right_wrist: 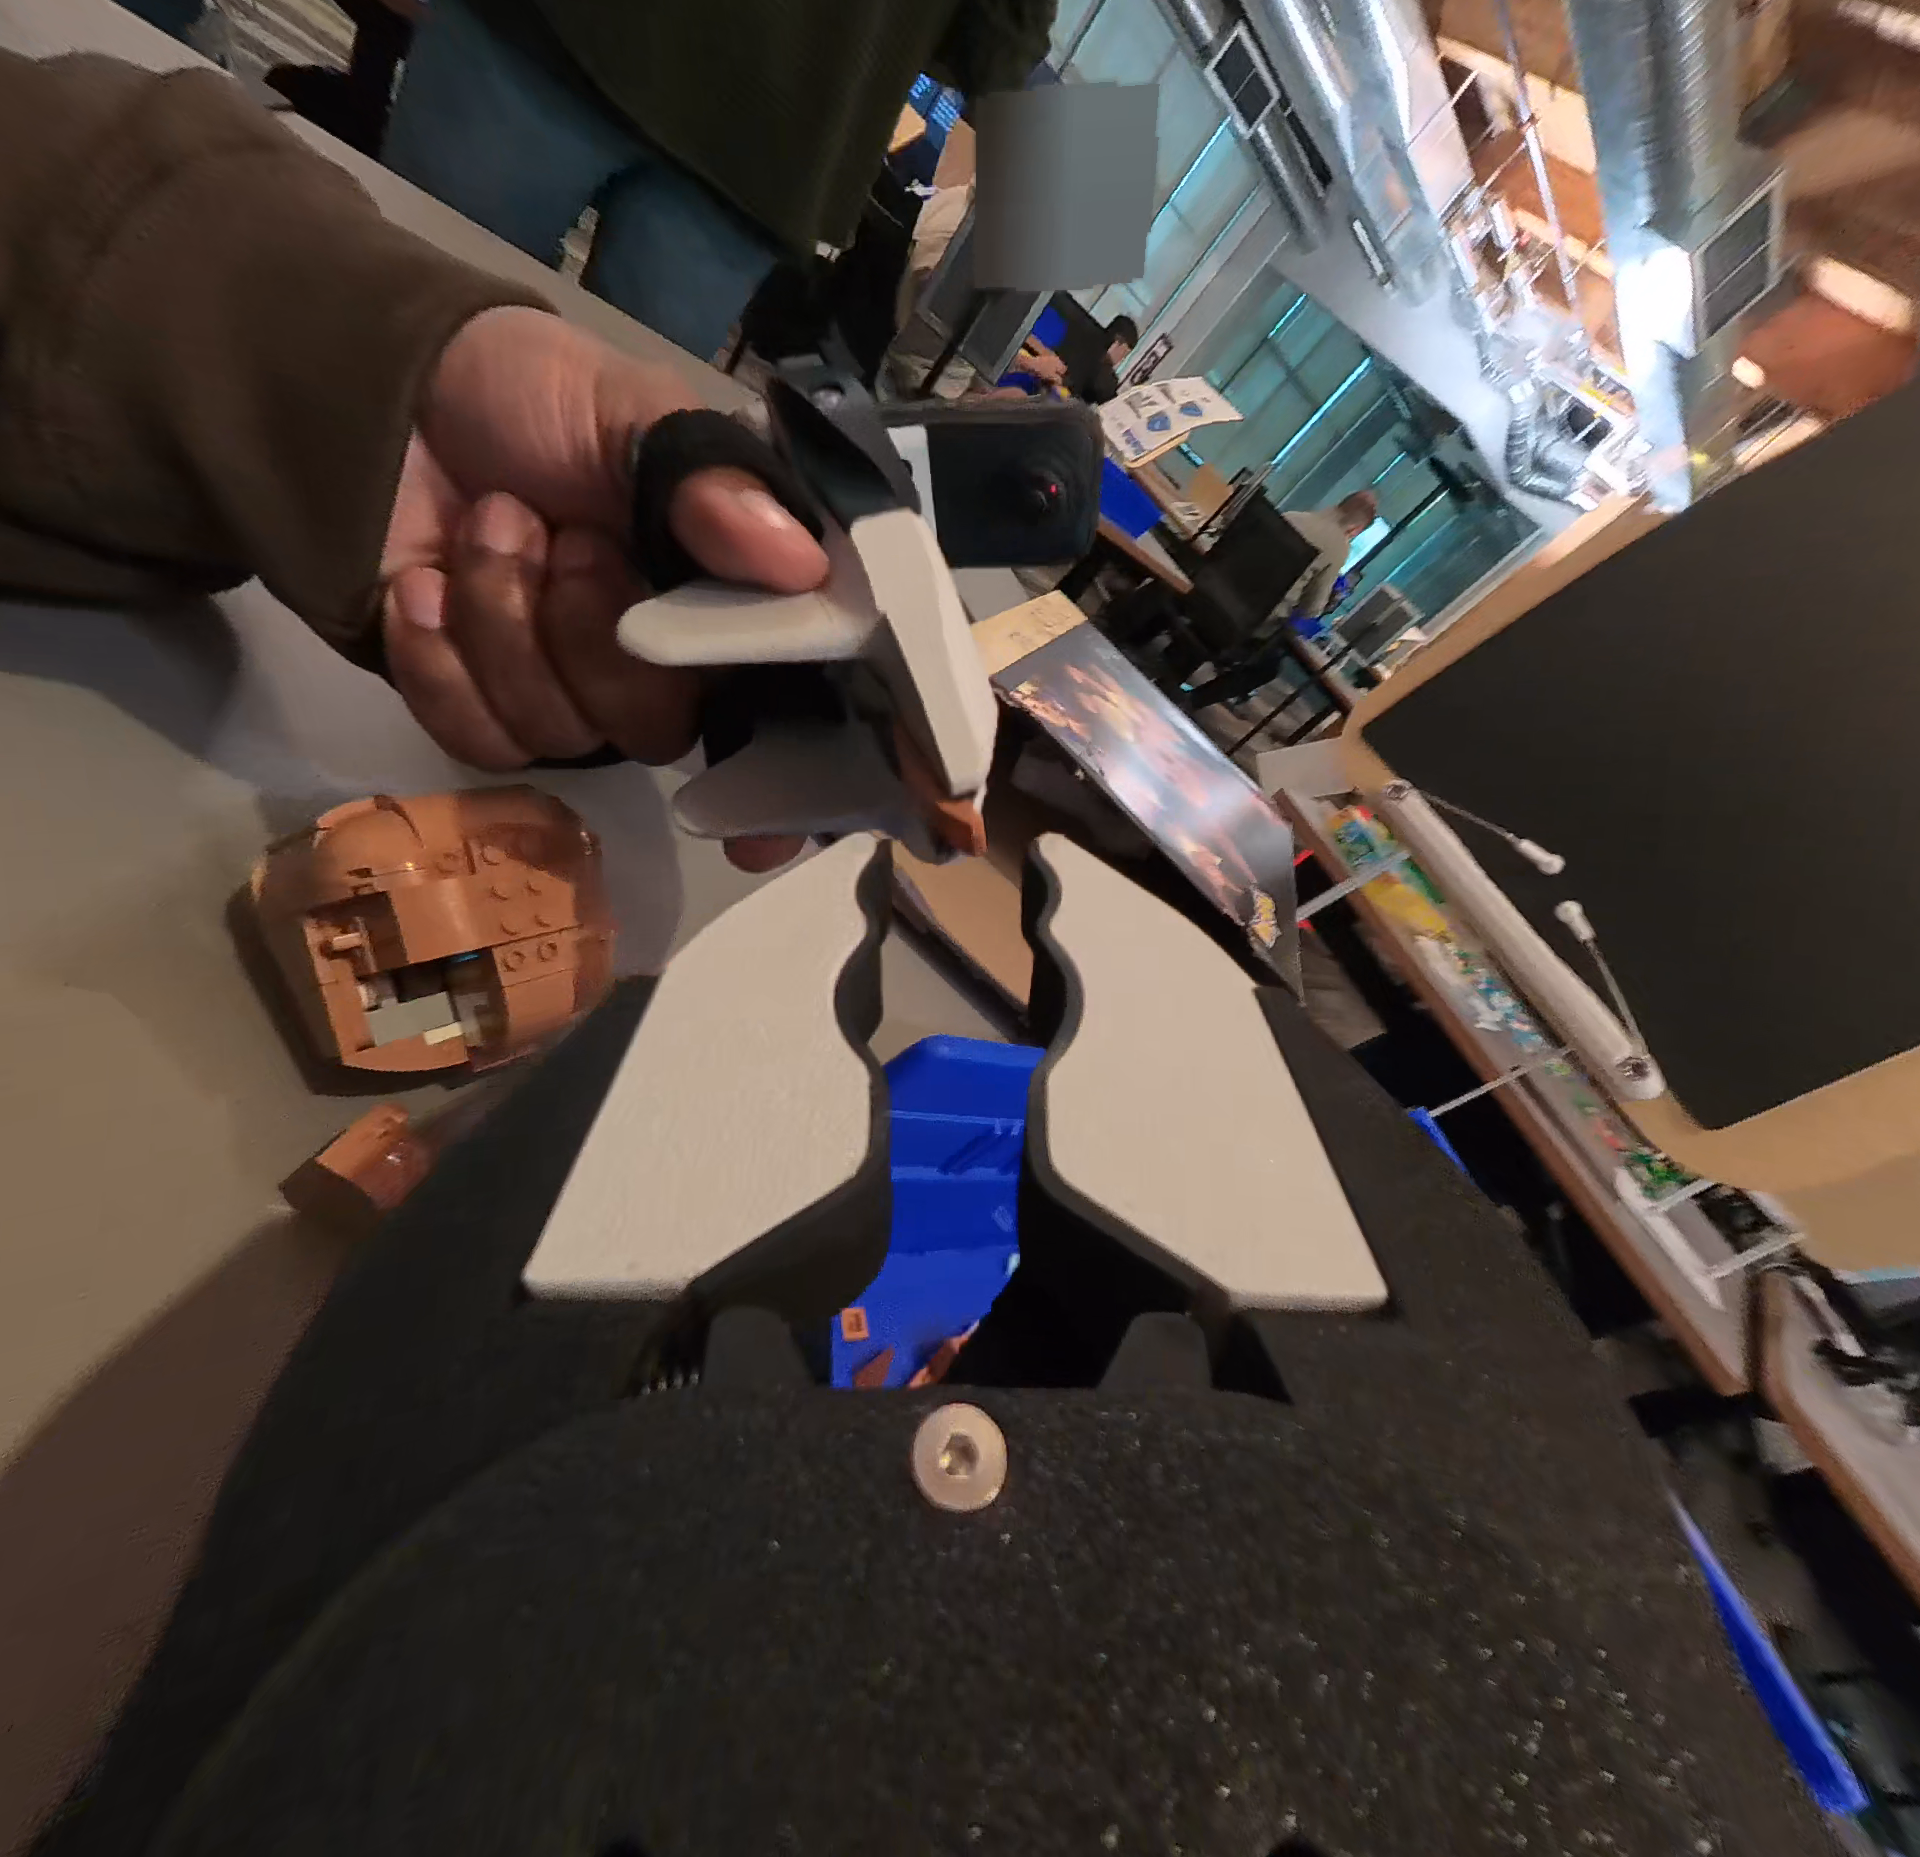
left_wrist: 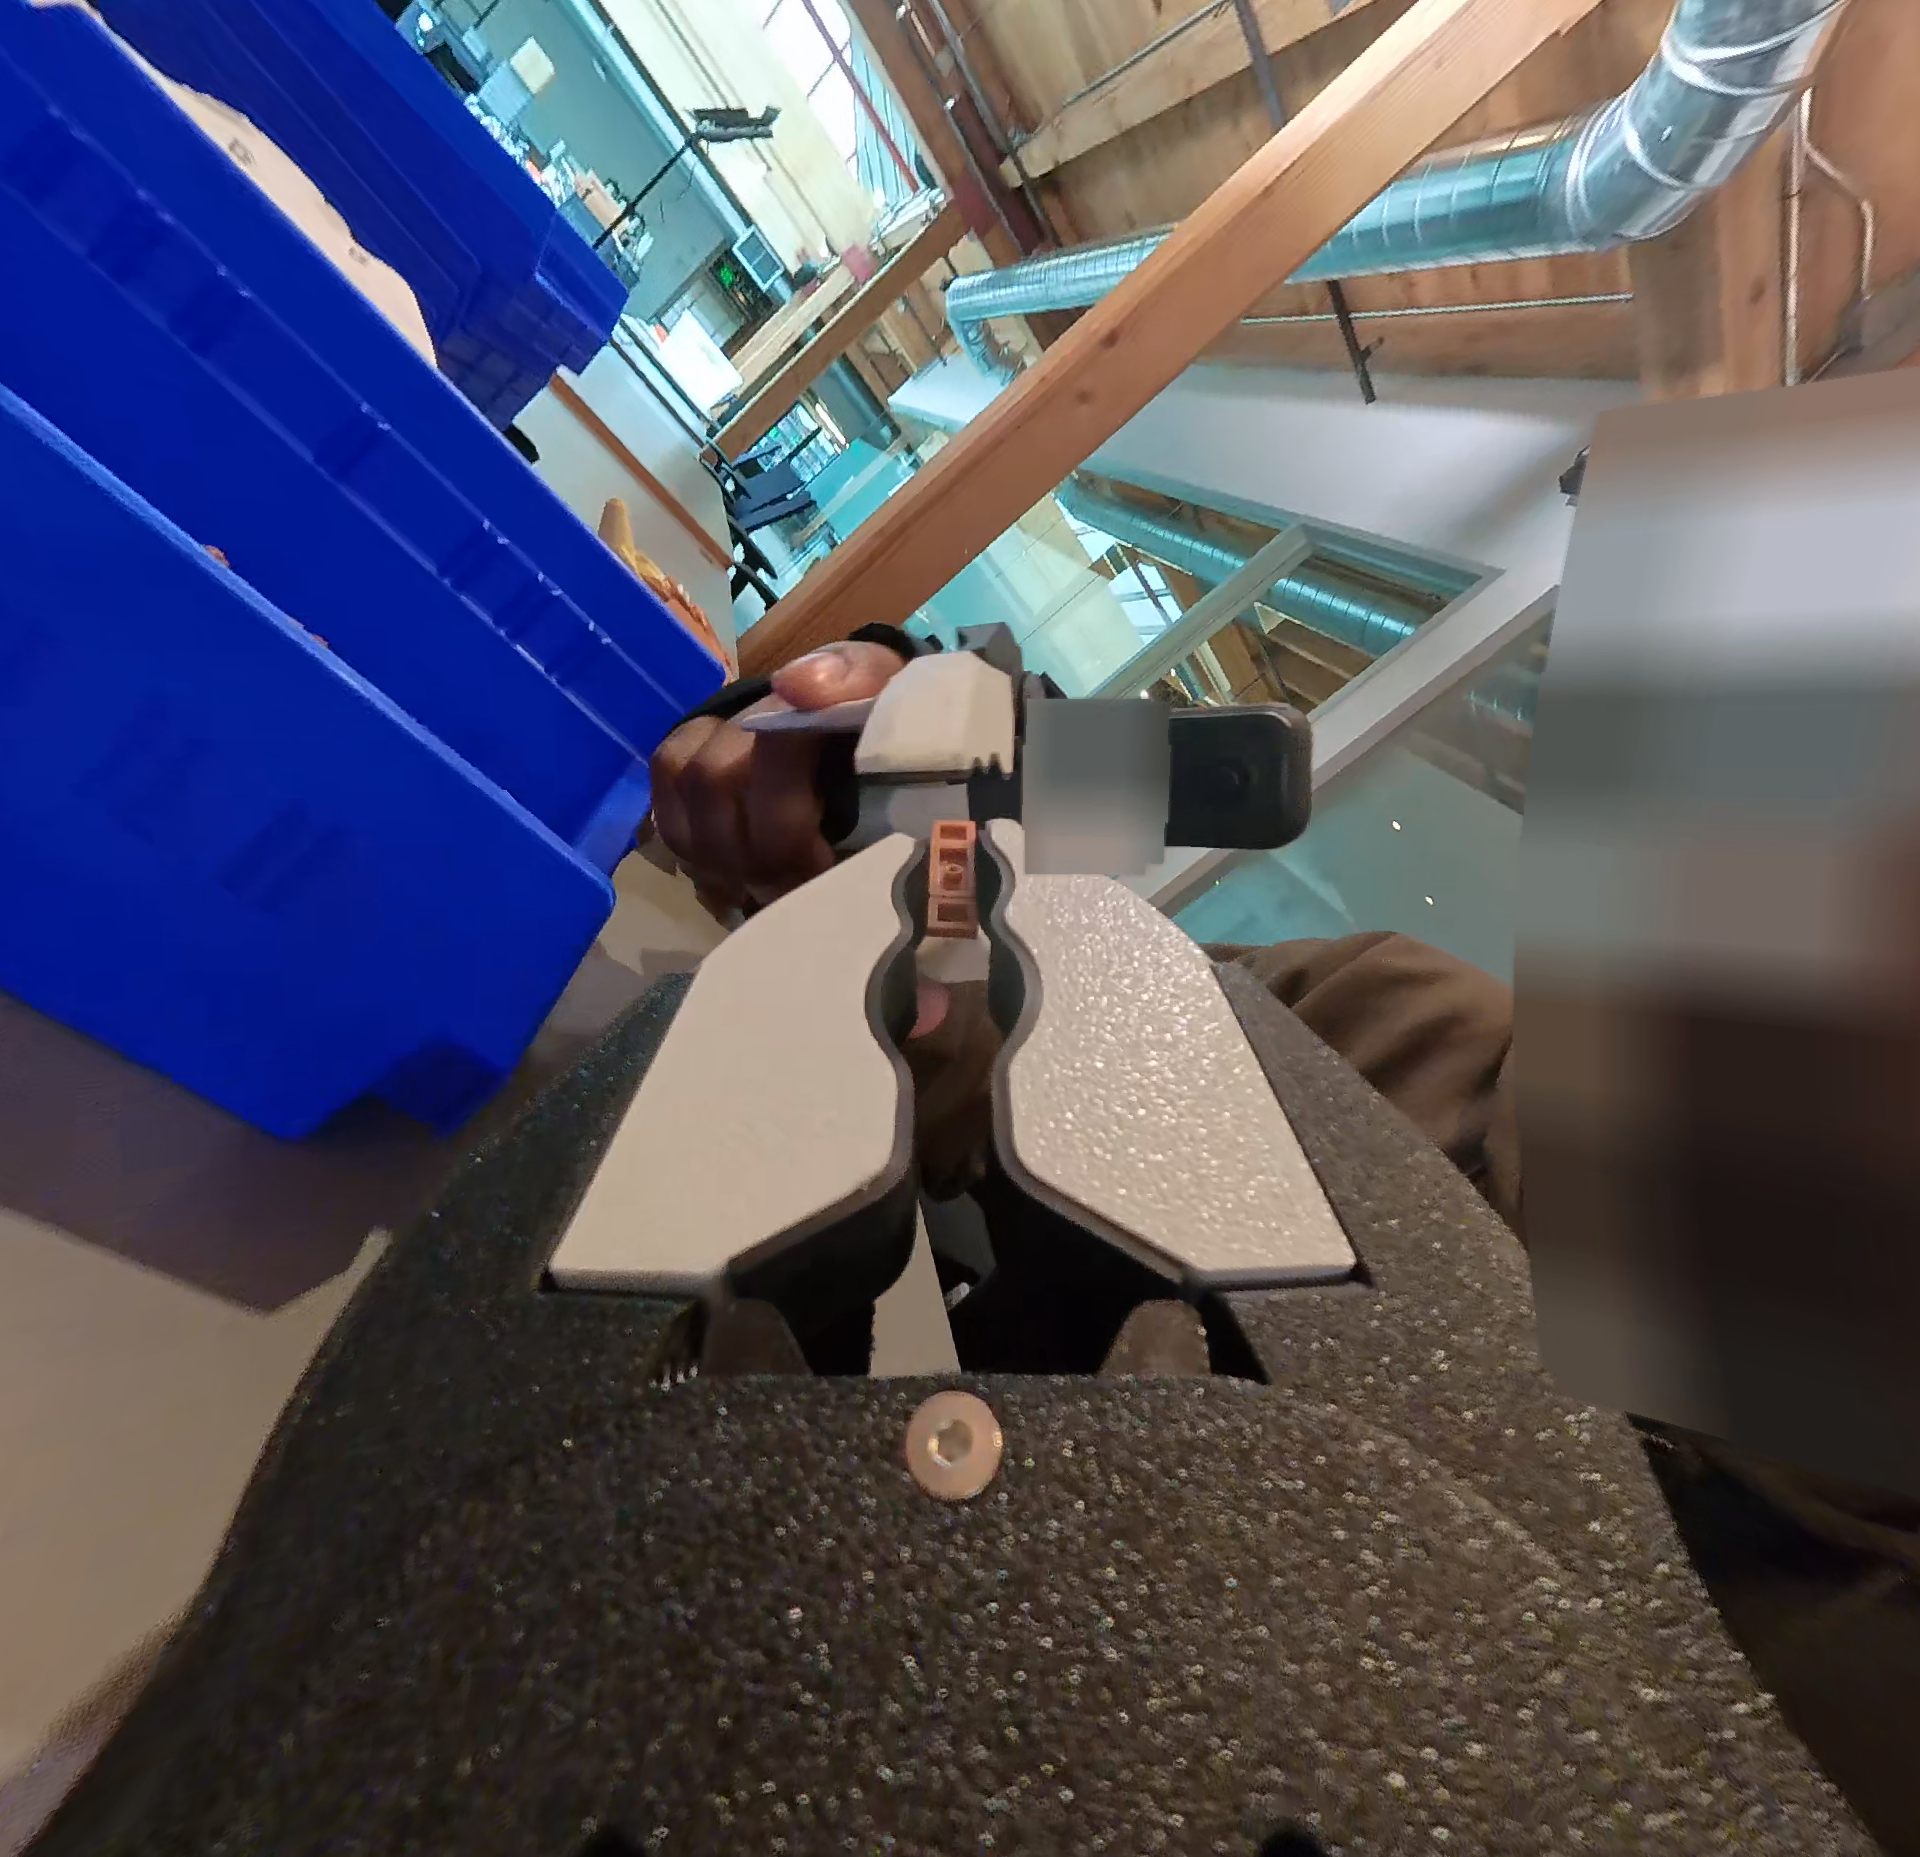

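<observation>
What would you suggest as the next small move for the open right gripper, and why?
Probably ease the right gripper forward around the small brown brick and close. Its jaws stand open just short of the brick, which the left gripper holds pinched.

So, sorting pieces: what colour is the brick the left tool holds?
Reddish brown brick; clearest in the left wrist view.

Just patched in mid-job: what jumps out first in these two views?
The left tool is shut on a small brown brick, right in front of the open right tool. A half-built brown brick model lies on the grey table at left, and blue bins crowd the left view.
</observation>
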{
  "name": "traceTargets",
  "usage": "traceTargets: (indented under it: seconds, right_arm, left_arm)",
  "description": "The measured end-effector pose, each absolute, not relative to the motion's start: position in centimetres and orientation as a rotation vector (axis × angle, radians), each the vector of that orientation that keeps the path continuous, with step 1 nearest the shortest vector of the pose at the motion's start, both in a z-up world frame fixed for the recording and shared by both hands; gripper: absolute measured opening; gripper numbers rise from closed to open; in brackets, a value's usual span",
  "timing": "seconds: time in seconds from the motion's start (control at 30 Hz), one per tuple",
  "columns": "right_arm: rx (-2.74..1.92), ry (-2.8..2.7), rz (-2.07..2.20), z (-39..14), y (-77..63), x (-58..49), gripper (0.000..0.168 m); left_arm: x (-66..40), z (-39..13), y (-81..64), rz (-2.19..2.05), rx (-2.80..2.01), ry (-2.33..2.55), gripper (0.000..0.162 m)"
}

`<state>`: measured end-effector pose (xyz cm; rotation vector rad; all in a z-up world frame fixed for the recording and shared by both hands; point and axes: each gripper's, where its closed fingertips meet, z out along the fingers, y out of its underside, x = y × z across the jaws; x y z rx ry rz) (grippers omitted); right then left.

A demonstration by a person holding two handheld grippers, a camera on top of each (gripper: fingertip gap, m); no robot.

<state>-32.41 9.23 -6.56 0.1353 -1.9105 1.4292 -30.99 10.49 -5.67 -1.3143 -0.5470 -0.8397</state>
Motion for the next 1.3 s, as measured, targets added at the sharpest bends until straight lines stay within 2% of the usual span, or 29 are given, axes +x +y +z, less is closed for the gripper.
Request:
traceTargets:
  seconds: [0.1, 1.07, 1.3]
  right_arm:
    - [0.161, -1.870, 1.407, -6.4, 9.1, -32.2, 0.011]
    - [0.083, -1.650, 1.236, -5.5, 9.1, -32.9, 0.004]
    - [0.042, -1.638, 1.291, -5.0, 10.1, -33.4, 0.004]
  left_arm:
    - [-31.0, -6.1, 10.8, -0.853, -1.318, -0.560, 0.008]
    - [-32.4, -4.4, 10.5, -0.620, -1.265, -0.597, 0.008]
    - [-32.6, -4.0, 9.6, -0.633, -1.294, -0.556, 0.020]
